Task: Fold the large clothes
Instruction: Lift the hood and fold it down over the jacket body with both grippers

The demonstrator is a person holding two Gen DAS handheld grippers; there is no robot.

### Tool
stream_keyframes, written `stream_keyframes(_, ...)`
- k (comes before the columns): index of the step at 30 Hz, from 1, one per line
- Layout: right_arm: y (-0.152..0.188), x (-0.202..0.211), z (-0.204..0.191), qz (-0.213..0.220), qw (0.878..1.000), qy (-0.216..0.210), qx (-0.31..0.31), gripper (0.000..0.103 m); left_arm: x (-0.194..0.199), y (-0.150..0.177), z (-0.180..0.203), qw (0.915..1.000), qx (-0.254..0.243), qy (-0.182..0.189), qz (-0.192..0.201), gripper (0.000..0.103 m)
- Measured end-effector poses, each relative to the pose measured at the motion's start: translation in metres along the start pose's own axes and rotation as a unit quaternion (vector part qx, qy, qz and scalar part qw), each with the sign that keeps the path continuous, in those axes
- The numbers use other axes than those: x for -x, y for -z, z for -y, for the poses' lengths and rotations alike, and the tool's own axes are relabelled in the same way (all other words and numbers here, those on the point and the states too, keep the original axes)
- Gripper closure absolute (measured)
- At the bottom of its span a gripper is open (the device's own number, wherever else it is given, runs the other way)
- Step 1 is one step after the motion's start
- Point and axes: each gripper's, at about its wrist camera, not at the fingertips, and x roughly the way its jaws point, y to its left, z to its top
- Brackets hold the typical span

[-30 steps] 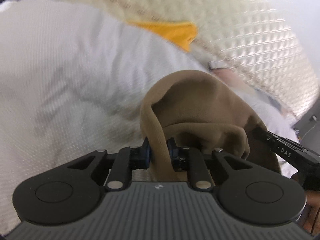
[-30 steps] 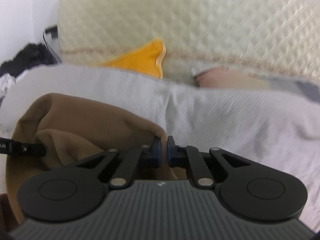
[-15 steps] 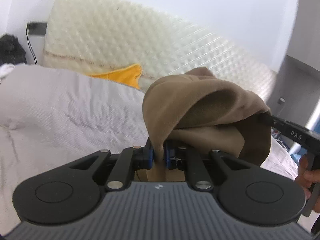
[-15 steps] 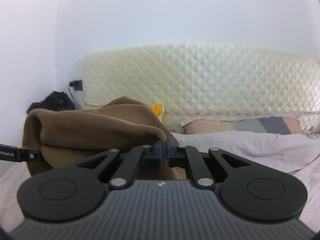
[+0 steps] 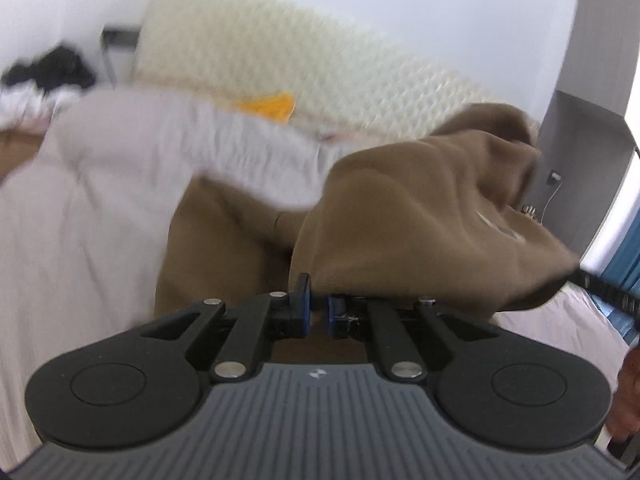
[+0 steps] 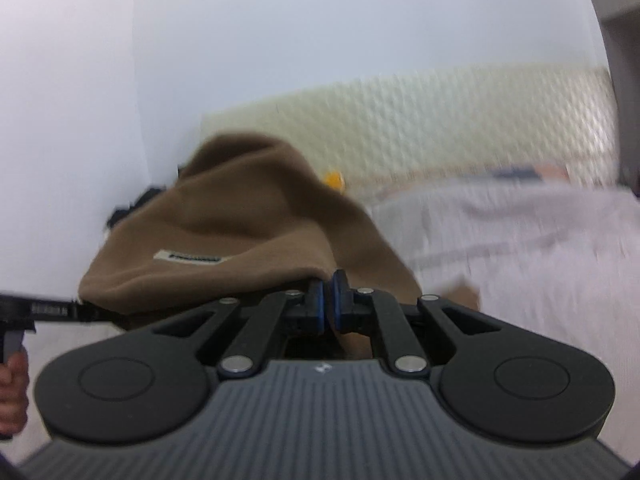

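Left wrist view. The left gripper (image 5: 316, 312) has its jaws drawn nearly together on an edge of the brown garment (image 5: 420, 208); with the cloth between them, the jaws have just been closing. Above and to the right of the jaws the fabric rises in a loose mound; below and to their left a flat panel lies on the pale bedsheet (image 5: 80, 220). At the far right the right gripper's tip enters the fabric.

Right wrist view. The right gripper (image 6: 328, 300) has its jaws pressed together on the garment's hem. The cloth domes above and to the left of the jaws, and a light sewn label (image 6: 192, 258) faces the camera. The left gripper's finger (image 6: 52, 310) reaches the cloth at far left.

Handling. The garment appears thick, soft and limp, probably fleece: it sags between the two grips. Hem corners or seam ends look like the surest holds.
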Motion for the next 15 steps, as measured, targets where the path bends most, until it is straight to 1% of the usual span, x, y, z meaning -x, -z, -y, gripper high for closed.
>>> stream_keyframes(1, 0.015, 0.003, 0.003, -0.014, 1.000, 0.002, -0.002, 0.096, -0.002, 0.014, -0.003, 0.9998, 0.012, -0.001, -0.017, 0.094)
stream_keyframes(2, 0.031, 0.002, 0.004, -0.035, 0.999, 0.006, -0.002, 0.096, -0.005, 0.027, -0.004, 0.9992, 0.020, -0.006, -0.034, 0.094)
stream_keyframes(4, 0.053, -0.001, 0.006, -0.079, 0.997, 0.017, 0.008, 0.096, -0.012, 0.049, -0.007, 0.9967, 0.041, -0.017, -0.068, 0.094)
stream_keyframes(6, 0.066, -0.007, 0.008, -0.126, 0.992, 0.030, 0.000, 0.096, -0.021, 0.066, -0.013, 0.9927, 0.061, -0.022, -0.102, 0.094)
stream_keyframes(7, 0.070, -0.011, 0.010, -0.152, 0.988, 0.033, -0.002, 0.096, -0.025, 0.074, -0.015, 0.9895, 0.070, -0.036, -0.122, 0.094)
stream_keyframes(9, 0.075, -0.014, 0.015, -0.177, 0.983, 0.036, -0.022, 0.096, -0.029, 0.082, -0.019, 0.9875, 0.073, -0.038, -0.134, 0.094)
stream_keyframes(11, 0.075, -0.012, 0.027, -0.188, 0.980, 0.022, -0.054, 0.095, -0.026, 0.084, -0.020, 0.9864, 0.075, -0.030, -0.143, 0.094)
stream_keyframes(13, 0.074, -0.005, 0.032, -0.190, 0.979, 0.016, -0.076, 0.093, -0.018, 0.084, -0.023, 0.9858, 0.086, -0.036, -0.140, 0.092)
stream_keyframes(14, 0.073, -0.003, 0.035, -0.192, 0.978, 0.015, -0.083, 0.093, -0.013, 0.083, -0.025, 0.9855, 0.089, -0.039, -0.139, 0.090)
stream_keyframes(15, 0.073, 0.000, 0.037, -0.195, 0.977, 0.013, -0.087, 0.091, -0.008, 0.082, -0.025, 0.9854, 0.090, -0.042, -0.138, 0.078)
